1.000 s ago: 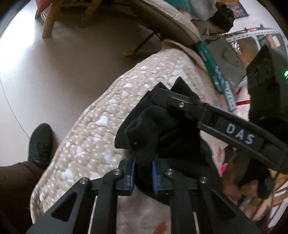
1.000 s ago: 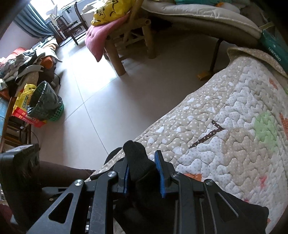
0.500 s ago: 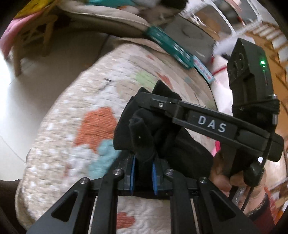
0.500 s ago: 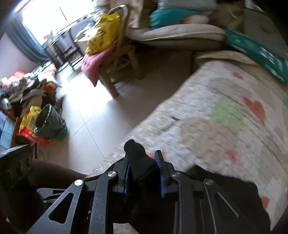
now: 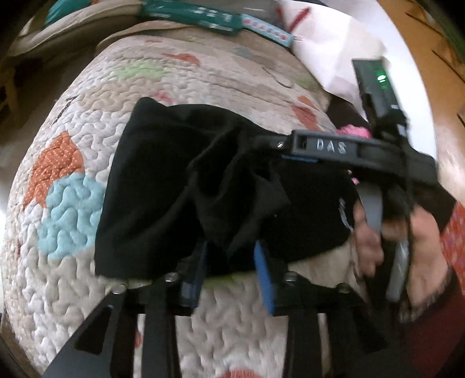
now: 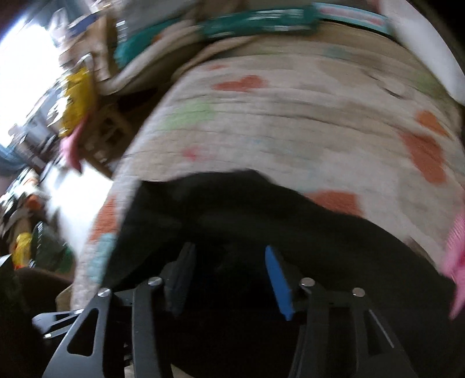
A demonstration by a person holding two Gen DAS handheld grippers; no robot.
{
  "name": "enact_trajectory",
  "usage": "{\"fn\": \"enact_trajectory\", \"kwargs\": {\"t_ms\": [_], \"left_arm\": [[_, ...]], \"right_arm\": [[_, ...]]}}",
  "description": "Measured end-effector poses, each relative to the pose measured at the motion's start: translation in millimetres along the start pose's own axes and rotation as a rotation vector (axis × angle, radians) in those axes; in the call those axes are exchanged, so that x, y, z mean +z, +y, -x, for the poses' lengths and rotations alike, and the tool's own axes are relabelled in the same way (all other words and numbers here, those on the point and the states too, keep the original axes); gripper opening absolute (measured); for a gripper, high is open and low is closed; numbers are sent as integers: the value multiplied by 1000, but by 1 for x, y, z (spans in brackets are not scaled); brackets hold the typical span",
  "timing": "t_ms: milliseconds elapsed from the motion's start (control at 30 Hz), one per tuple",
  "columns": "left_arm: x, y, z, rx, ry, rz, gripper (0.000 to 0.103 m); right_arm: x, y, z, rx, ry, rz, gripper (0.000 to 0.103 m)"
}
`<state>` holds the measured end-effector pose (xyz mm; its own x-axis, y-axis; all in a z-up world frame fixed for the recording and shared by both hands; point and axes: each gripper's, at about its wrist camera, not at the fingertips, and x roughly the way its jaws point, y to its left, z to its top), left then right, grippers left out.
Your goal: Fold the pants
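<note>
Quilted bedding [image 5: 72, 261] with orange, teal and green patches carries the black pants [image 5: 180, 186], which lie bunched across its middle, with a teal box [image 5: 191, 14] along the far edge. From the left wrist view, the left gripper [image 5: 229, 276] has its blue-padded fingers spread apart, with black cloth draped over their tips. Further right, the right gripper [image 5: 293, 151] reaches in over the pants, and its own blurred view shows its fingers [image 6: 280, 285] also parted with the dark fabric between and beneath them.

Daylight glare upper left, right-wrist view motion-blurred, fisheye-warped edges.
</note>
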<state>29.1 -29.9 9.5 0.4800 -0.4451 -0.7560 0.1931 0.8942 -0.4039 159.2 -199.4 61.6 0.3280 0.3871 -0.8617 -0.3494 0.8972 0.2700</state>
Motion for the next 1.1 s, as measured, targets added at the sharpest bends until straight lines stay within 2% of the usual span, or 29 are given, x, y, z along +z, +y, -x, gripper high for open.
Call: {"fn": "enact_trajectory", "kwargs": {"t_ms": [133, 267, 367, 500, 567, 600, 667, 700, 767, 867, 967, 1100], "left_arm": [[-14, 12, 34, -30, -30, 1, 45], [-14, 43, 56, 38, -87, 105, 47], [-4, 71, 56, 89, -105, 207, 47], [8, 86, 43, 170, -120, 216, 47], [10, 86, 33, 173, -105, 209, 47], [16, 84, 24, 173, -96, 203, 47], [14, 82, 17, 172, -85, 188, 47], [14, 81, 11, 167, -79, 181, 47], [12, 82, 3, 142, -71, 182, 47], [13, 87, -7, 100, -71, 199, 49], [14, 88, -8, 54, -88, 173, 52], [15, 89, -10, 30, -100, 152, 52]], "right_arm": [[-9, -37, 30, -42, -74, -129, 56], [-13, -31, 58, -13, -173, -165, 56], [-17, -4, 65, 67, -204, -131, 56], [-25, 35, 52, 268, -176, -126, 56], [-29, 43, 38, 312, -134, -143, 56], [-33, 44, 29, 304, -107, -148, 56], [-41, 37, 14, 220, -62, -159, 53], [-47, 28, 5, 132, -24, -174, 53], [-56, 14, -2, 22, 25, -199, 55], [-57, 6, 8, 26, 4, -227, 55], [-34, 25, 17, 4, -43, -136, 55], [19, 66, 2, -4, -42, 13, 59]]}}
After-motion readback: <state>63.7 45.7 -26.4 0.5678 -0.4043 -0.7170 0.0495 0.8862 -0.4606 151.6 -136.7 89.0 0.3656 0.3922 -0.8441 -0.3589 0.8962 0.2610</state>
